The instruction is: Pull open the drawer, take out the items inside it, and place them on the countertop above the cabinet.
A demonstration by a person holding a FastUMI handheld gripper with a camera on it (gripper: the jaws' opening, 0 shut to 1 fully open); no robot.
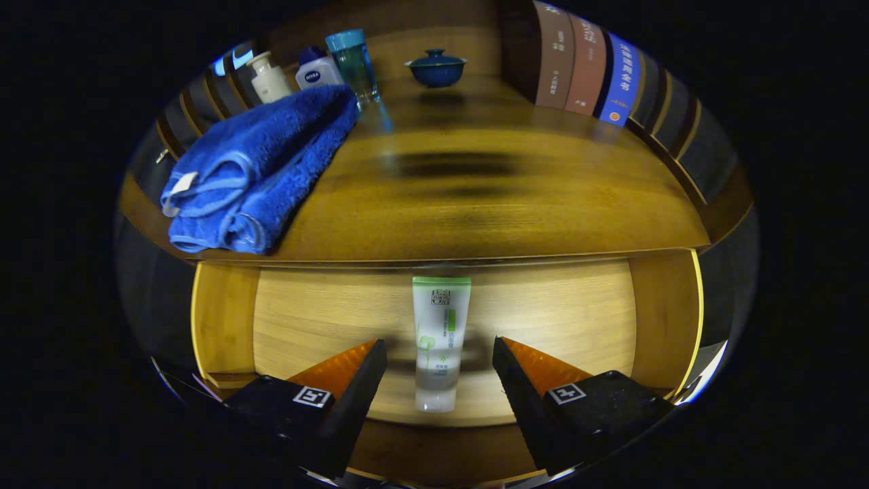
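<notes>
Drawer (224,319): already pulled open.
Tube (438,339): I see it lying in the drawer, between my fingers, untouched.
Gripper (440,353): spread wide, holding nothing.
Countertop (489,204): tube not yet there.

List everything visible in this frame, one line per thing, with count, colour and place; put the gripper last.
Tube: 1, white with green cap, lying in the open drawer, between the fingers.
Drawer: 1, light wood, pulled open below the countertop.
Countertop: 1, brown wood, above the drawer.
Towel: 1, blue, folded, on the countertop's left.
Bottles: 3, cream, white with blue cap, clear teal, behind the towel.
Lidded bowl: 1, dark blue, at the countertop's back.
Books: several, brown and blue, upright at right.
Gripper: 1, fingers open, either side of the tube, not touching it.
</notes>
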